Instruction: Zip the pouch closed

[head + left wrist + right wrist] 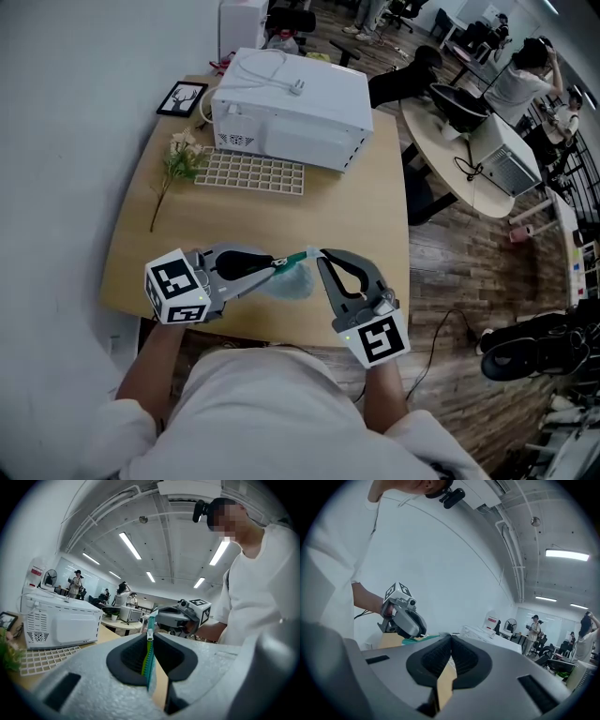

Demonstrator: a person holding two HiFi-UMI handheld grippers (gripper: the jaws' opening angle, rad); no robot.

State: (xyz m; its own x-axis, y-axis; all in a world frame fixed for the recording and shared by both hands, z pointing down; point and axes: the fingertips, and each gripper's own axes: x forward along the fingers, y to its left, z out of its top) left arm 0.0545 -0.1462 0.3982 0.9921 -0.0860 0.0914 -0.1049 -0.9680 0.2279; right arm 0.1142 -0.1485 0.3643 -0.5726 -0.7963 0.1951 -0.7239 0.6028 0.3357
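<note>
Left gripper (pixel 275 262) clamps the pouch (pixel 291 281) along its zipper line, which runs straight to the closed right gripper (pixel 317 254); slider (pixel 150 633) sits just beyond left jaws.

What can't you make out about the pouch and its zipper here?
- Head view: the pouch is small and partly covered by the left gripper and right gripper; how far it is zipped is unclear.
- Right gripper view: whatever its shut jaws pinch is hidden at their tips.
- Left gripper view: the jaws hide the pouch body.

Pouch (pixel 292 281) between left gripper (pixel 277 262) and right gripper (pixel 319 254), microwave (pixel 291 108) on table (pixel 361 220) behind.
</note>
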